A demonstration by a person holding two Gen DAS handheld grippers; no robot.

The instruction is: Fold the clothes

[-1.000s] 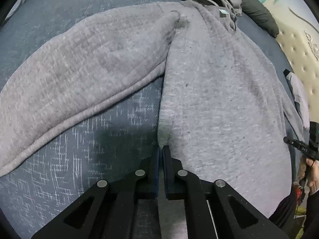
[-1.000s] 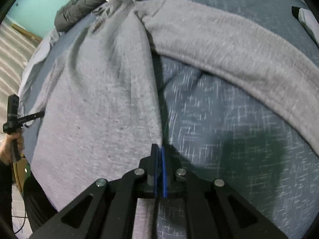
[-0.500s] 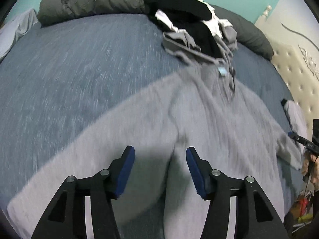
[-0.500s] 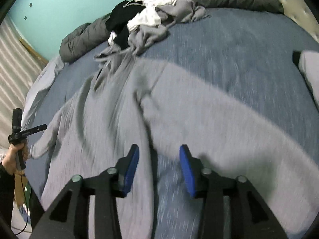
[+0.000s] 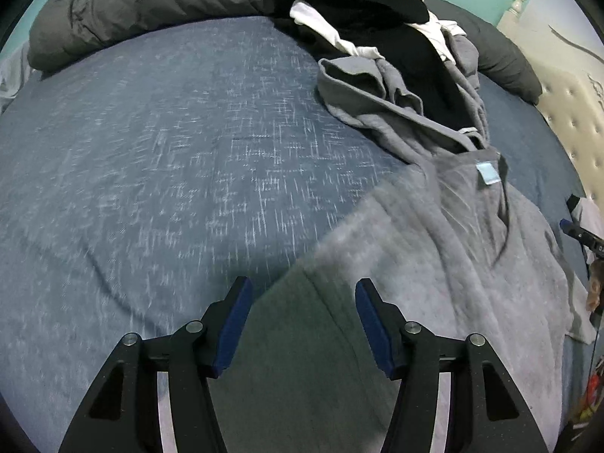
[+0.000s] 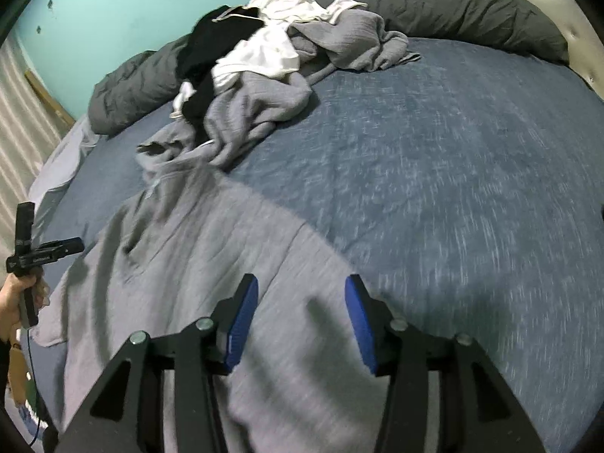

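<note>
While both grippers are hanging over the bed (image 5: 158, 158), nothing is sitting between the pads of either one. Left gripper (image 5: 301, 294) has its jaws apart and opening, with only a shadowed bit of the grey hoodie (image 5: 453, 256) lying under the gap, not pinched. Right gripper (image 6: 301, 287) is doing the same thing: jaws parted and widening, hoodie (image 6: 181, 264) fabric below them but not gripped.

The hoodie is lying spread flat on the blue cover, hood end pointing toward the far side. In the left view its near edge is running diagonally from just past the left pad up toward the collar, where a pale blue tag (image 5: 486, 172) is showing. In the right view the hoodie's right edge is cutting across just beyond the right pad, so everything right of that is bare blue cover (image 6: 434, 173), loads of room to move. Same story in the left view, with open cover stretching out left.

Farther back, the hood is running into a messy pile (image 6: 264, 60) of black, white and grey clothes, touching it. Behind that, a dark grey duvet (image 5: 143, 3) is bunched along the far edge against the teal wall (image 6: 113, 7). A tufted headboard (image 5: 570, 105) is sitting off to the right side.
</note>
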